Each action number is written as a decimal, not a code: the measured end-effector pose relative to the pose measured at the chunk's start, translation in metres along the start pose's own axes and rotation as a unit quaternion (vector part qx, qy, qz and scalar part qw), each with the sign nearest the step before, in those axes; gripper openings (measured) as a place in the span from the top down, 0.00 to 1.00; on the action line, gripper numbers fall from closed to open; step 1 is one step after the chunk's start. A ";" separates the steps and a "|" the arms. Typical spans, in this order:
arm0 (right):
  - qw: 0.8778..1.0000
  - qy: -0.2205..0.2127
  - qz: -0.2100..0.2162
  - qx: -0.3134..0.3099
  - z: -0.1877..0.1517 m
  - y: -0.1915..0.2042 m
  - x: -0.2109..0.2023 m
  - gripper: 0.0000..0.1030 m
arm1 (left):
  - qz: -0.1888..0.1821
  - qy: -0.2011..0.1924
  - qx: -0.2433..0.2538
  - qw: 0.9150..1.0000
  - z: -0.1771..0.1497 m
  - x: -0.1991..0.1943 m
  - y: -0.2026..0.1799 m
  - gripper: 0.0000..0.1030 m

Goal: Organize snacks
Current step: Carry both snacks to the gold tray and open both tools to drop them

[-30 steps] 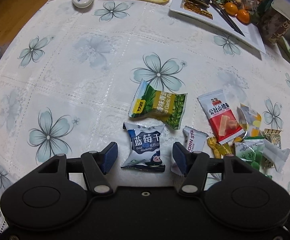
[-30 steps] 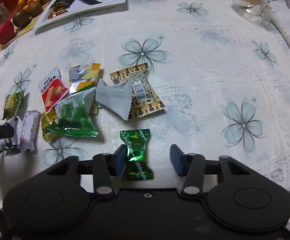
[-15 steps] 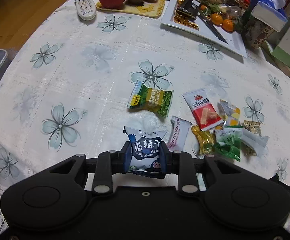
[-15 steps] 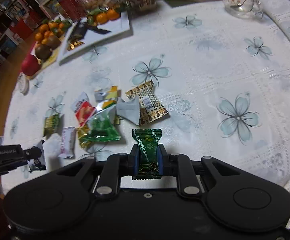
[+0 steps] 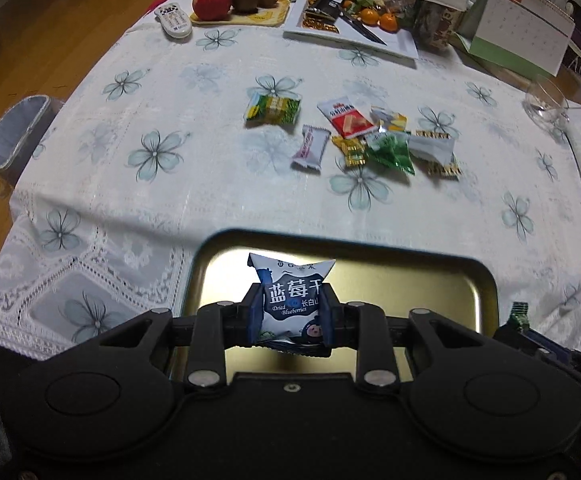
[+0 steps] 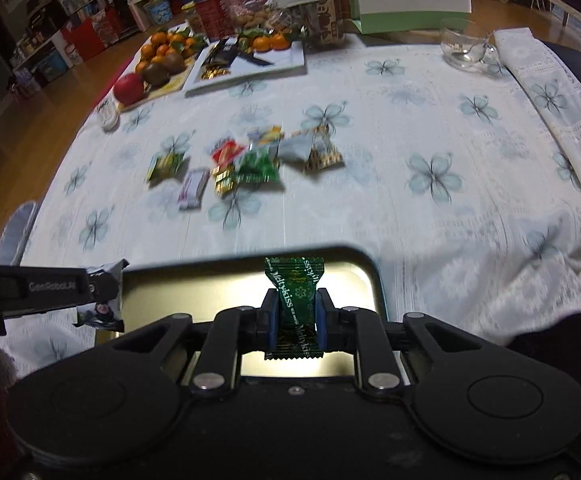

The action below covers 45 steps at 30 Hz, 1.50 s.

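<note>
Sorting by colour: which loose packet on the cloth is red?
The red packet with the pale bar pictured, lying between the green pea packet and the yellow-and-silver one.

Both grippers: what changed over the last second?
Left gripper closed on the blueberry pack, right gripper on the green candy; both lifted them off the cloth and pulled back over the gold tray. The remaining snack pile stayed put.
</note>
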State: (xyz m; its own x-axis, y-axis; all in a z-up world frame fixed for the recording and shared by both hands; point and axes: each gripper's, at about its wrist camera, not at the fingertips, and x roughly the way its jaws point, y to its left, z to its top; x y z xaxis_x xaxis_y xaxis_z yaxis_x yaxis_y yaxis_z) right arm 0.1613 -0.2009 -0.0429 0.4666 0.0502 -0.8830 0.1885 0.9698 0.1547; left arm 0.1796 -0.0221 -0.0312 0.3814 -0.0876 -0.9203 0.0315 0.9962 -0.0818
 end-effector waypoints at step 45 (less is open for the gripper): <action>0.999 0.029 0.009 0.028 -0.084 0.006 -0.036 0.54 | 0.001 0.055 -0.020 0.998 -0.081 0.002 0.030 0.57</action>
State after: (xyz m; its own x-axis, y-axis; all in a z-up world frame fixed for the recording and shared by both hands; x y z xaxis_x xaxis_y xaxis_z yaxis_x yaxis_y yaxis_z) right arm 0.0735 -0.1770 -0.0477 0.4201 0.0818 -0.9038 0.2299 0.9539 0.1931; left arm 0.1070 0.0070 -0.0667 0.2784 -0.0872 -0.9565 -0.0071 0.9957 -0.0928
